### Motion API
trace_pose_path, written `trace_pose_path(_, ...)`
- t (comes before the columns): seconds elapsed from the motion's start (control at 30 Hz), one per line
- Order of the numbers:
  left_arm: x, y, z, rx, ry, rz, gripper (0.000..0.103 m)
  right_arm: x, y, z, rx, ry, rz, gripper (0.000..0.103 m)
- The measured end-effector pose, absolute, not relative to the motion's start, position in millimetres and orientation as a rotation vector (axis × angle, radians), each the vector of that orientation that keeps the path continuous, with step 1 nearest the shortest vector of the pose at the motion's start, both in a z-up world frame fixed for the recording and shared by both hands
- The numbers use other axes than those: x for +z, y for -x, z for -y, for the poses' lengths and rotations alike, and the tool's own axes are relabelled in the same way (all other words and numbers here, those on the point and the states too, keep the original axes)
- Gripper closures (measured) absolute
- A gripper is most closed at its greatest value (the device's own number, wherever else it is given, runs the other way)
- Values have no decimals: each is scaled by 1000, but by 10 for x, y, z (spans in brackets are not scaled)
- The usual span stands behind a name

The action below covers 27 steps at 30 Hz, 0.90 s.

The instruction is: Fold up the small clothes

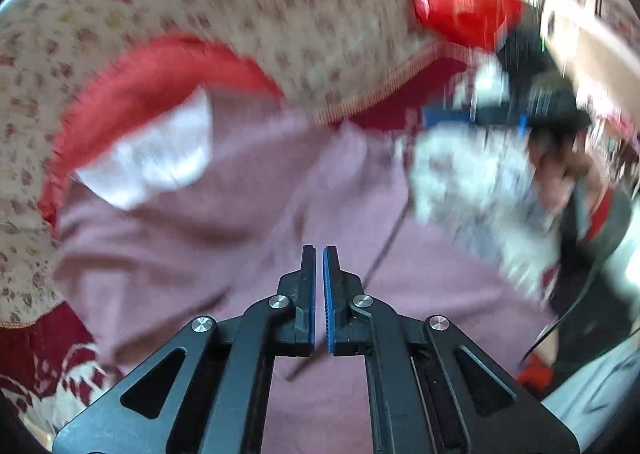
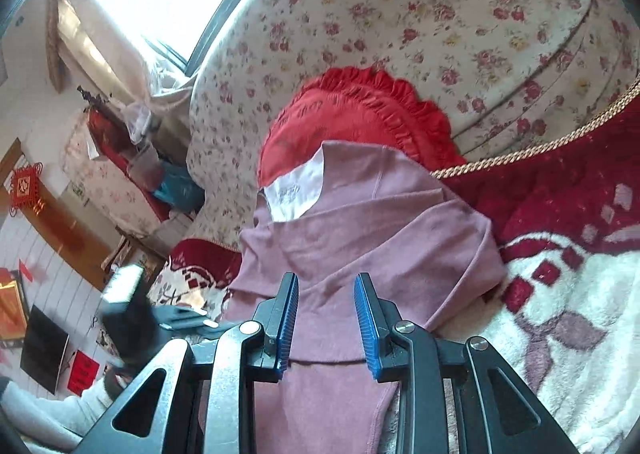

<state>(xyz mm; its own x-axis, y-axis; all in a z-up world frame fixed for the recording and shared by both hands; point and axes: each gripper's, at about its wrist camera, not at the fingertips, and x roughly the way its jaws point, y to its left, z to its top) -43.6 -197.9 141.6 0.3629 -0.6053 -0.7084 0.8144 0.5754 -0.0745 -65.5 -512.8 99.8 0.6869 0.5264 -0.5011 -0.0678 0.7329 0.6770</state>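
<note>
A mauve-pink garment [image 1: 256, 214] lies partly folded on the sofa seat, its white inner label [image 1: 156, 158] showing near the collar. It also shows in the right wrist view [image 2: 360, 222] with the label [image 2: 294, 190] at its far end. My left gripper [image 1: 319, 254] hovers over the garment with its jaws nearly closed and nothing visible between them; the view is blurred. My right gripper [image 2: 326, 282] is open, its blue pads either side of the garment's near part, just above the fabric. The other gripper [image 1: 500, 102] shows blurred at the right.
A red frilled cushion [image 2: 360, 110] leans on the floral sofa back [image 2: 400, 14] behind the garment. A red and white plush blanket [image 2: 560, 254] covers the seat. A red bag [image 1: 460, 10] sits at the far right. Room furniture [image 2: 44, 342] lies to the left.
</note>
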Motion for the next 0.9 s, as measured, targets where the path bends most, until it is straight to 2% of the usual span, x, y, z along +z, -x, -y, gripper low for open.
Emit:
trace_pose_path(0.1,1597,342,1863,-911,-329,-740,101,1011,625,5143,350,-681,-745,76)
trace_pose_path(0.23,1400,537,1889,-943,-441,-753,97,1009,623,5092,362,-672,-751,75)
trace_pose_path(0.4,883,722,1962,-938,-530,-839,64,909,605,5052,365,-698,-774,75)
trace_pose_path(0.63,484,851,2089,-907,-722,-841,63,865,585,4958,387,-676,-792,75)
trace_pose_path(0.7,394,837,2152,-860,-783,-809,51,841,579,4964,379,-675,-795,75)
trace_pose_path(0.73,371,806,2174,-846,-785,-796,49,823,576,4975,376,-681,-797,75)
trace_pose_path(0.8,372,695,2195,-865,-728,-806,51,788,573,5009,364,-698,-798,75)
trace_pose_path(0.83,379,639,2203,-871,-701,-820,56,778,574,5024,358,-704,-797,75)
trace_pose_path(0.87,390,574,2213,-872,-671,-833,85,769,577,5044,351,-708,-795,75)
trace_pose_path(0.9,402,497,2220,-876,-636,-859,97,766,579,5061,345,-710,-793,75)
